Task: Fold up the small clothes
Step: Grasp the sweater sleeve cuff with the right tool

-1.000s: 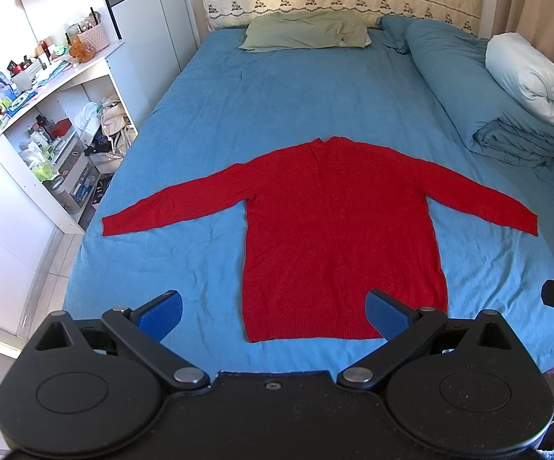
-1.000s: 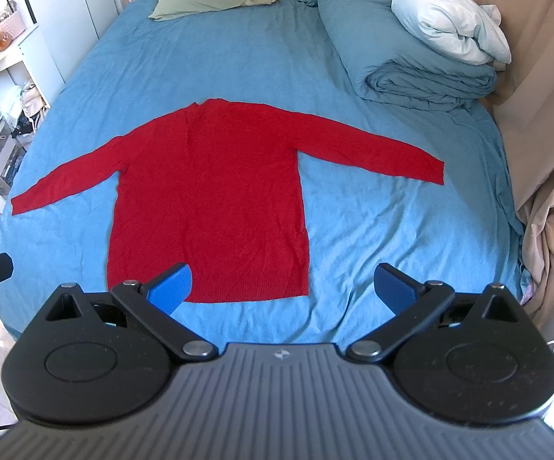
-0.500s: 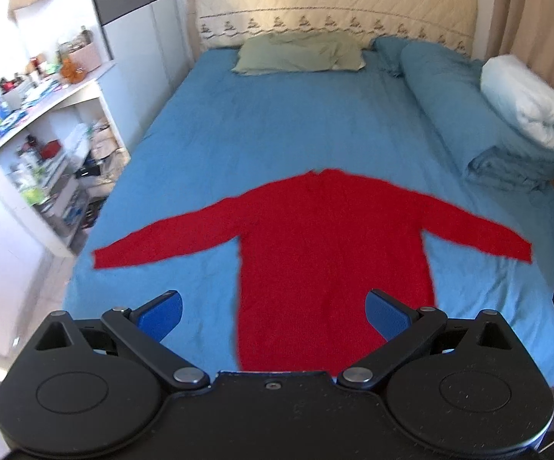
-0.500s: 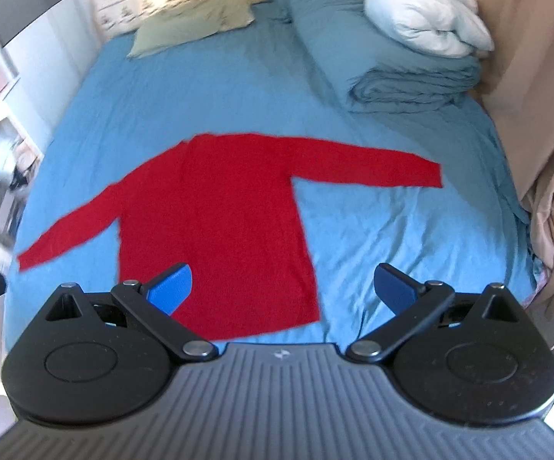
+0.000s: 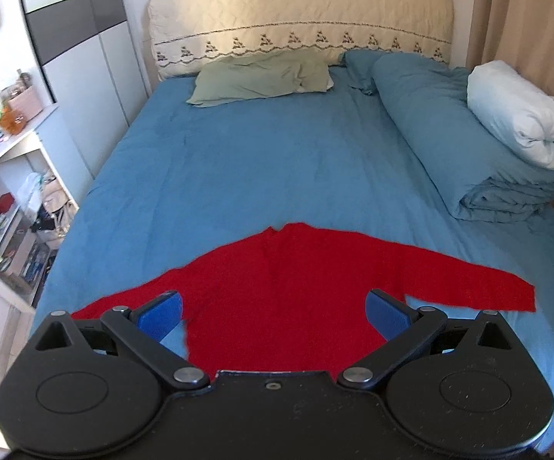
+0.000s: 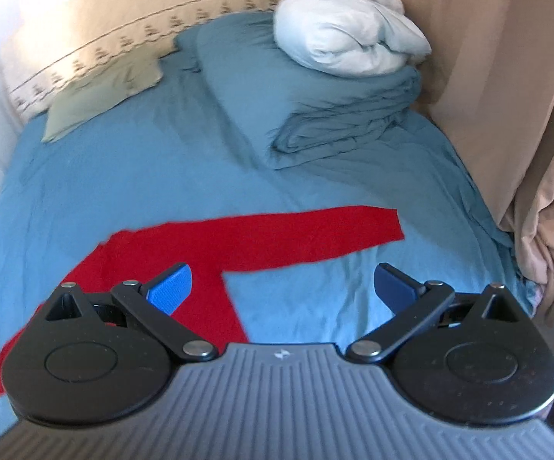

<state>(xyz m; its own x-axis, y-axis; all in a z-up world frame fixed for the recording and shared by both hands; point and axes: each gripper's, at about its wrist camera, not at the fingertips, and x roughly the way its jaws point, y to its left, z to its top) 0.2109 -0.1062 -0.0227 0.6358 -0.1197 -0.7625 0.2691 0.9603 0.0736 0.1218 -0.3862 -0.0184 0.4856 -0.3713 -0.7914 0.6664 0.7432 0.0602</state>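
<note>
A red long-sleeved sweater (image 5: 288,291) lies flat on the blue bed sheet (image 5: 258,168), both sleeves spread out. My left gripper (image 5: 275,310) is open and empty, above the sweater's body. In the right wrist view the sweater (image 6: 208,245) shows with its right sleeve (image 6: 334,230) stretched toward the curtain. My right gripper (image 6: 282,287) is open and empty, over the sheet just below that sleeve. The sweater's hem is hidden behind both grippers.
A folded blue duvet (image 5: 461,142) with a white pillow (image 5: 522,115) lies along the bed's right side. A green pillow (image 5: 261,76) rests by the headboard. White shelves (image 5: 4,191) stand left of the bed. A beige curtain (image 6: 507,115) hangs on the right.
Both grippers have moved forward and lower toward the sweater, which now sits lower and larger in both views. The right gripper has swung toward the right sleeve. Both stay open.
</note>
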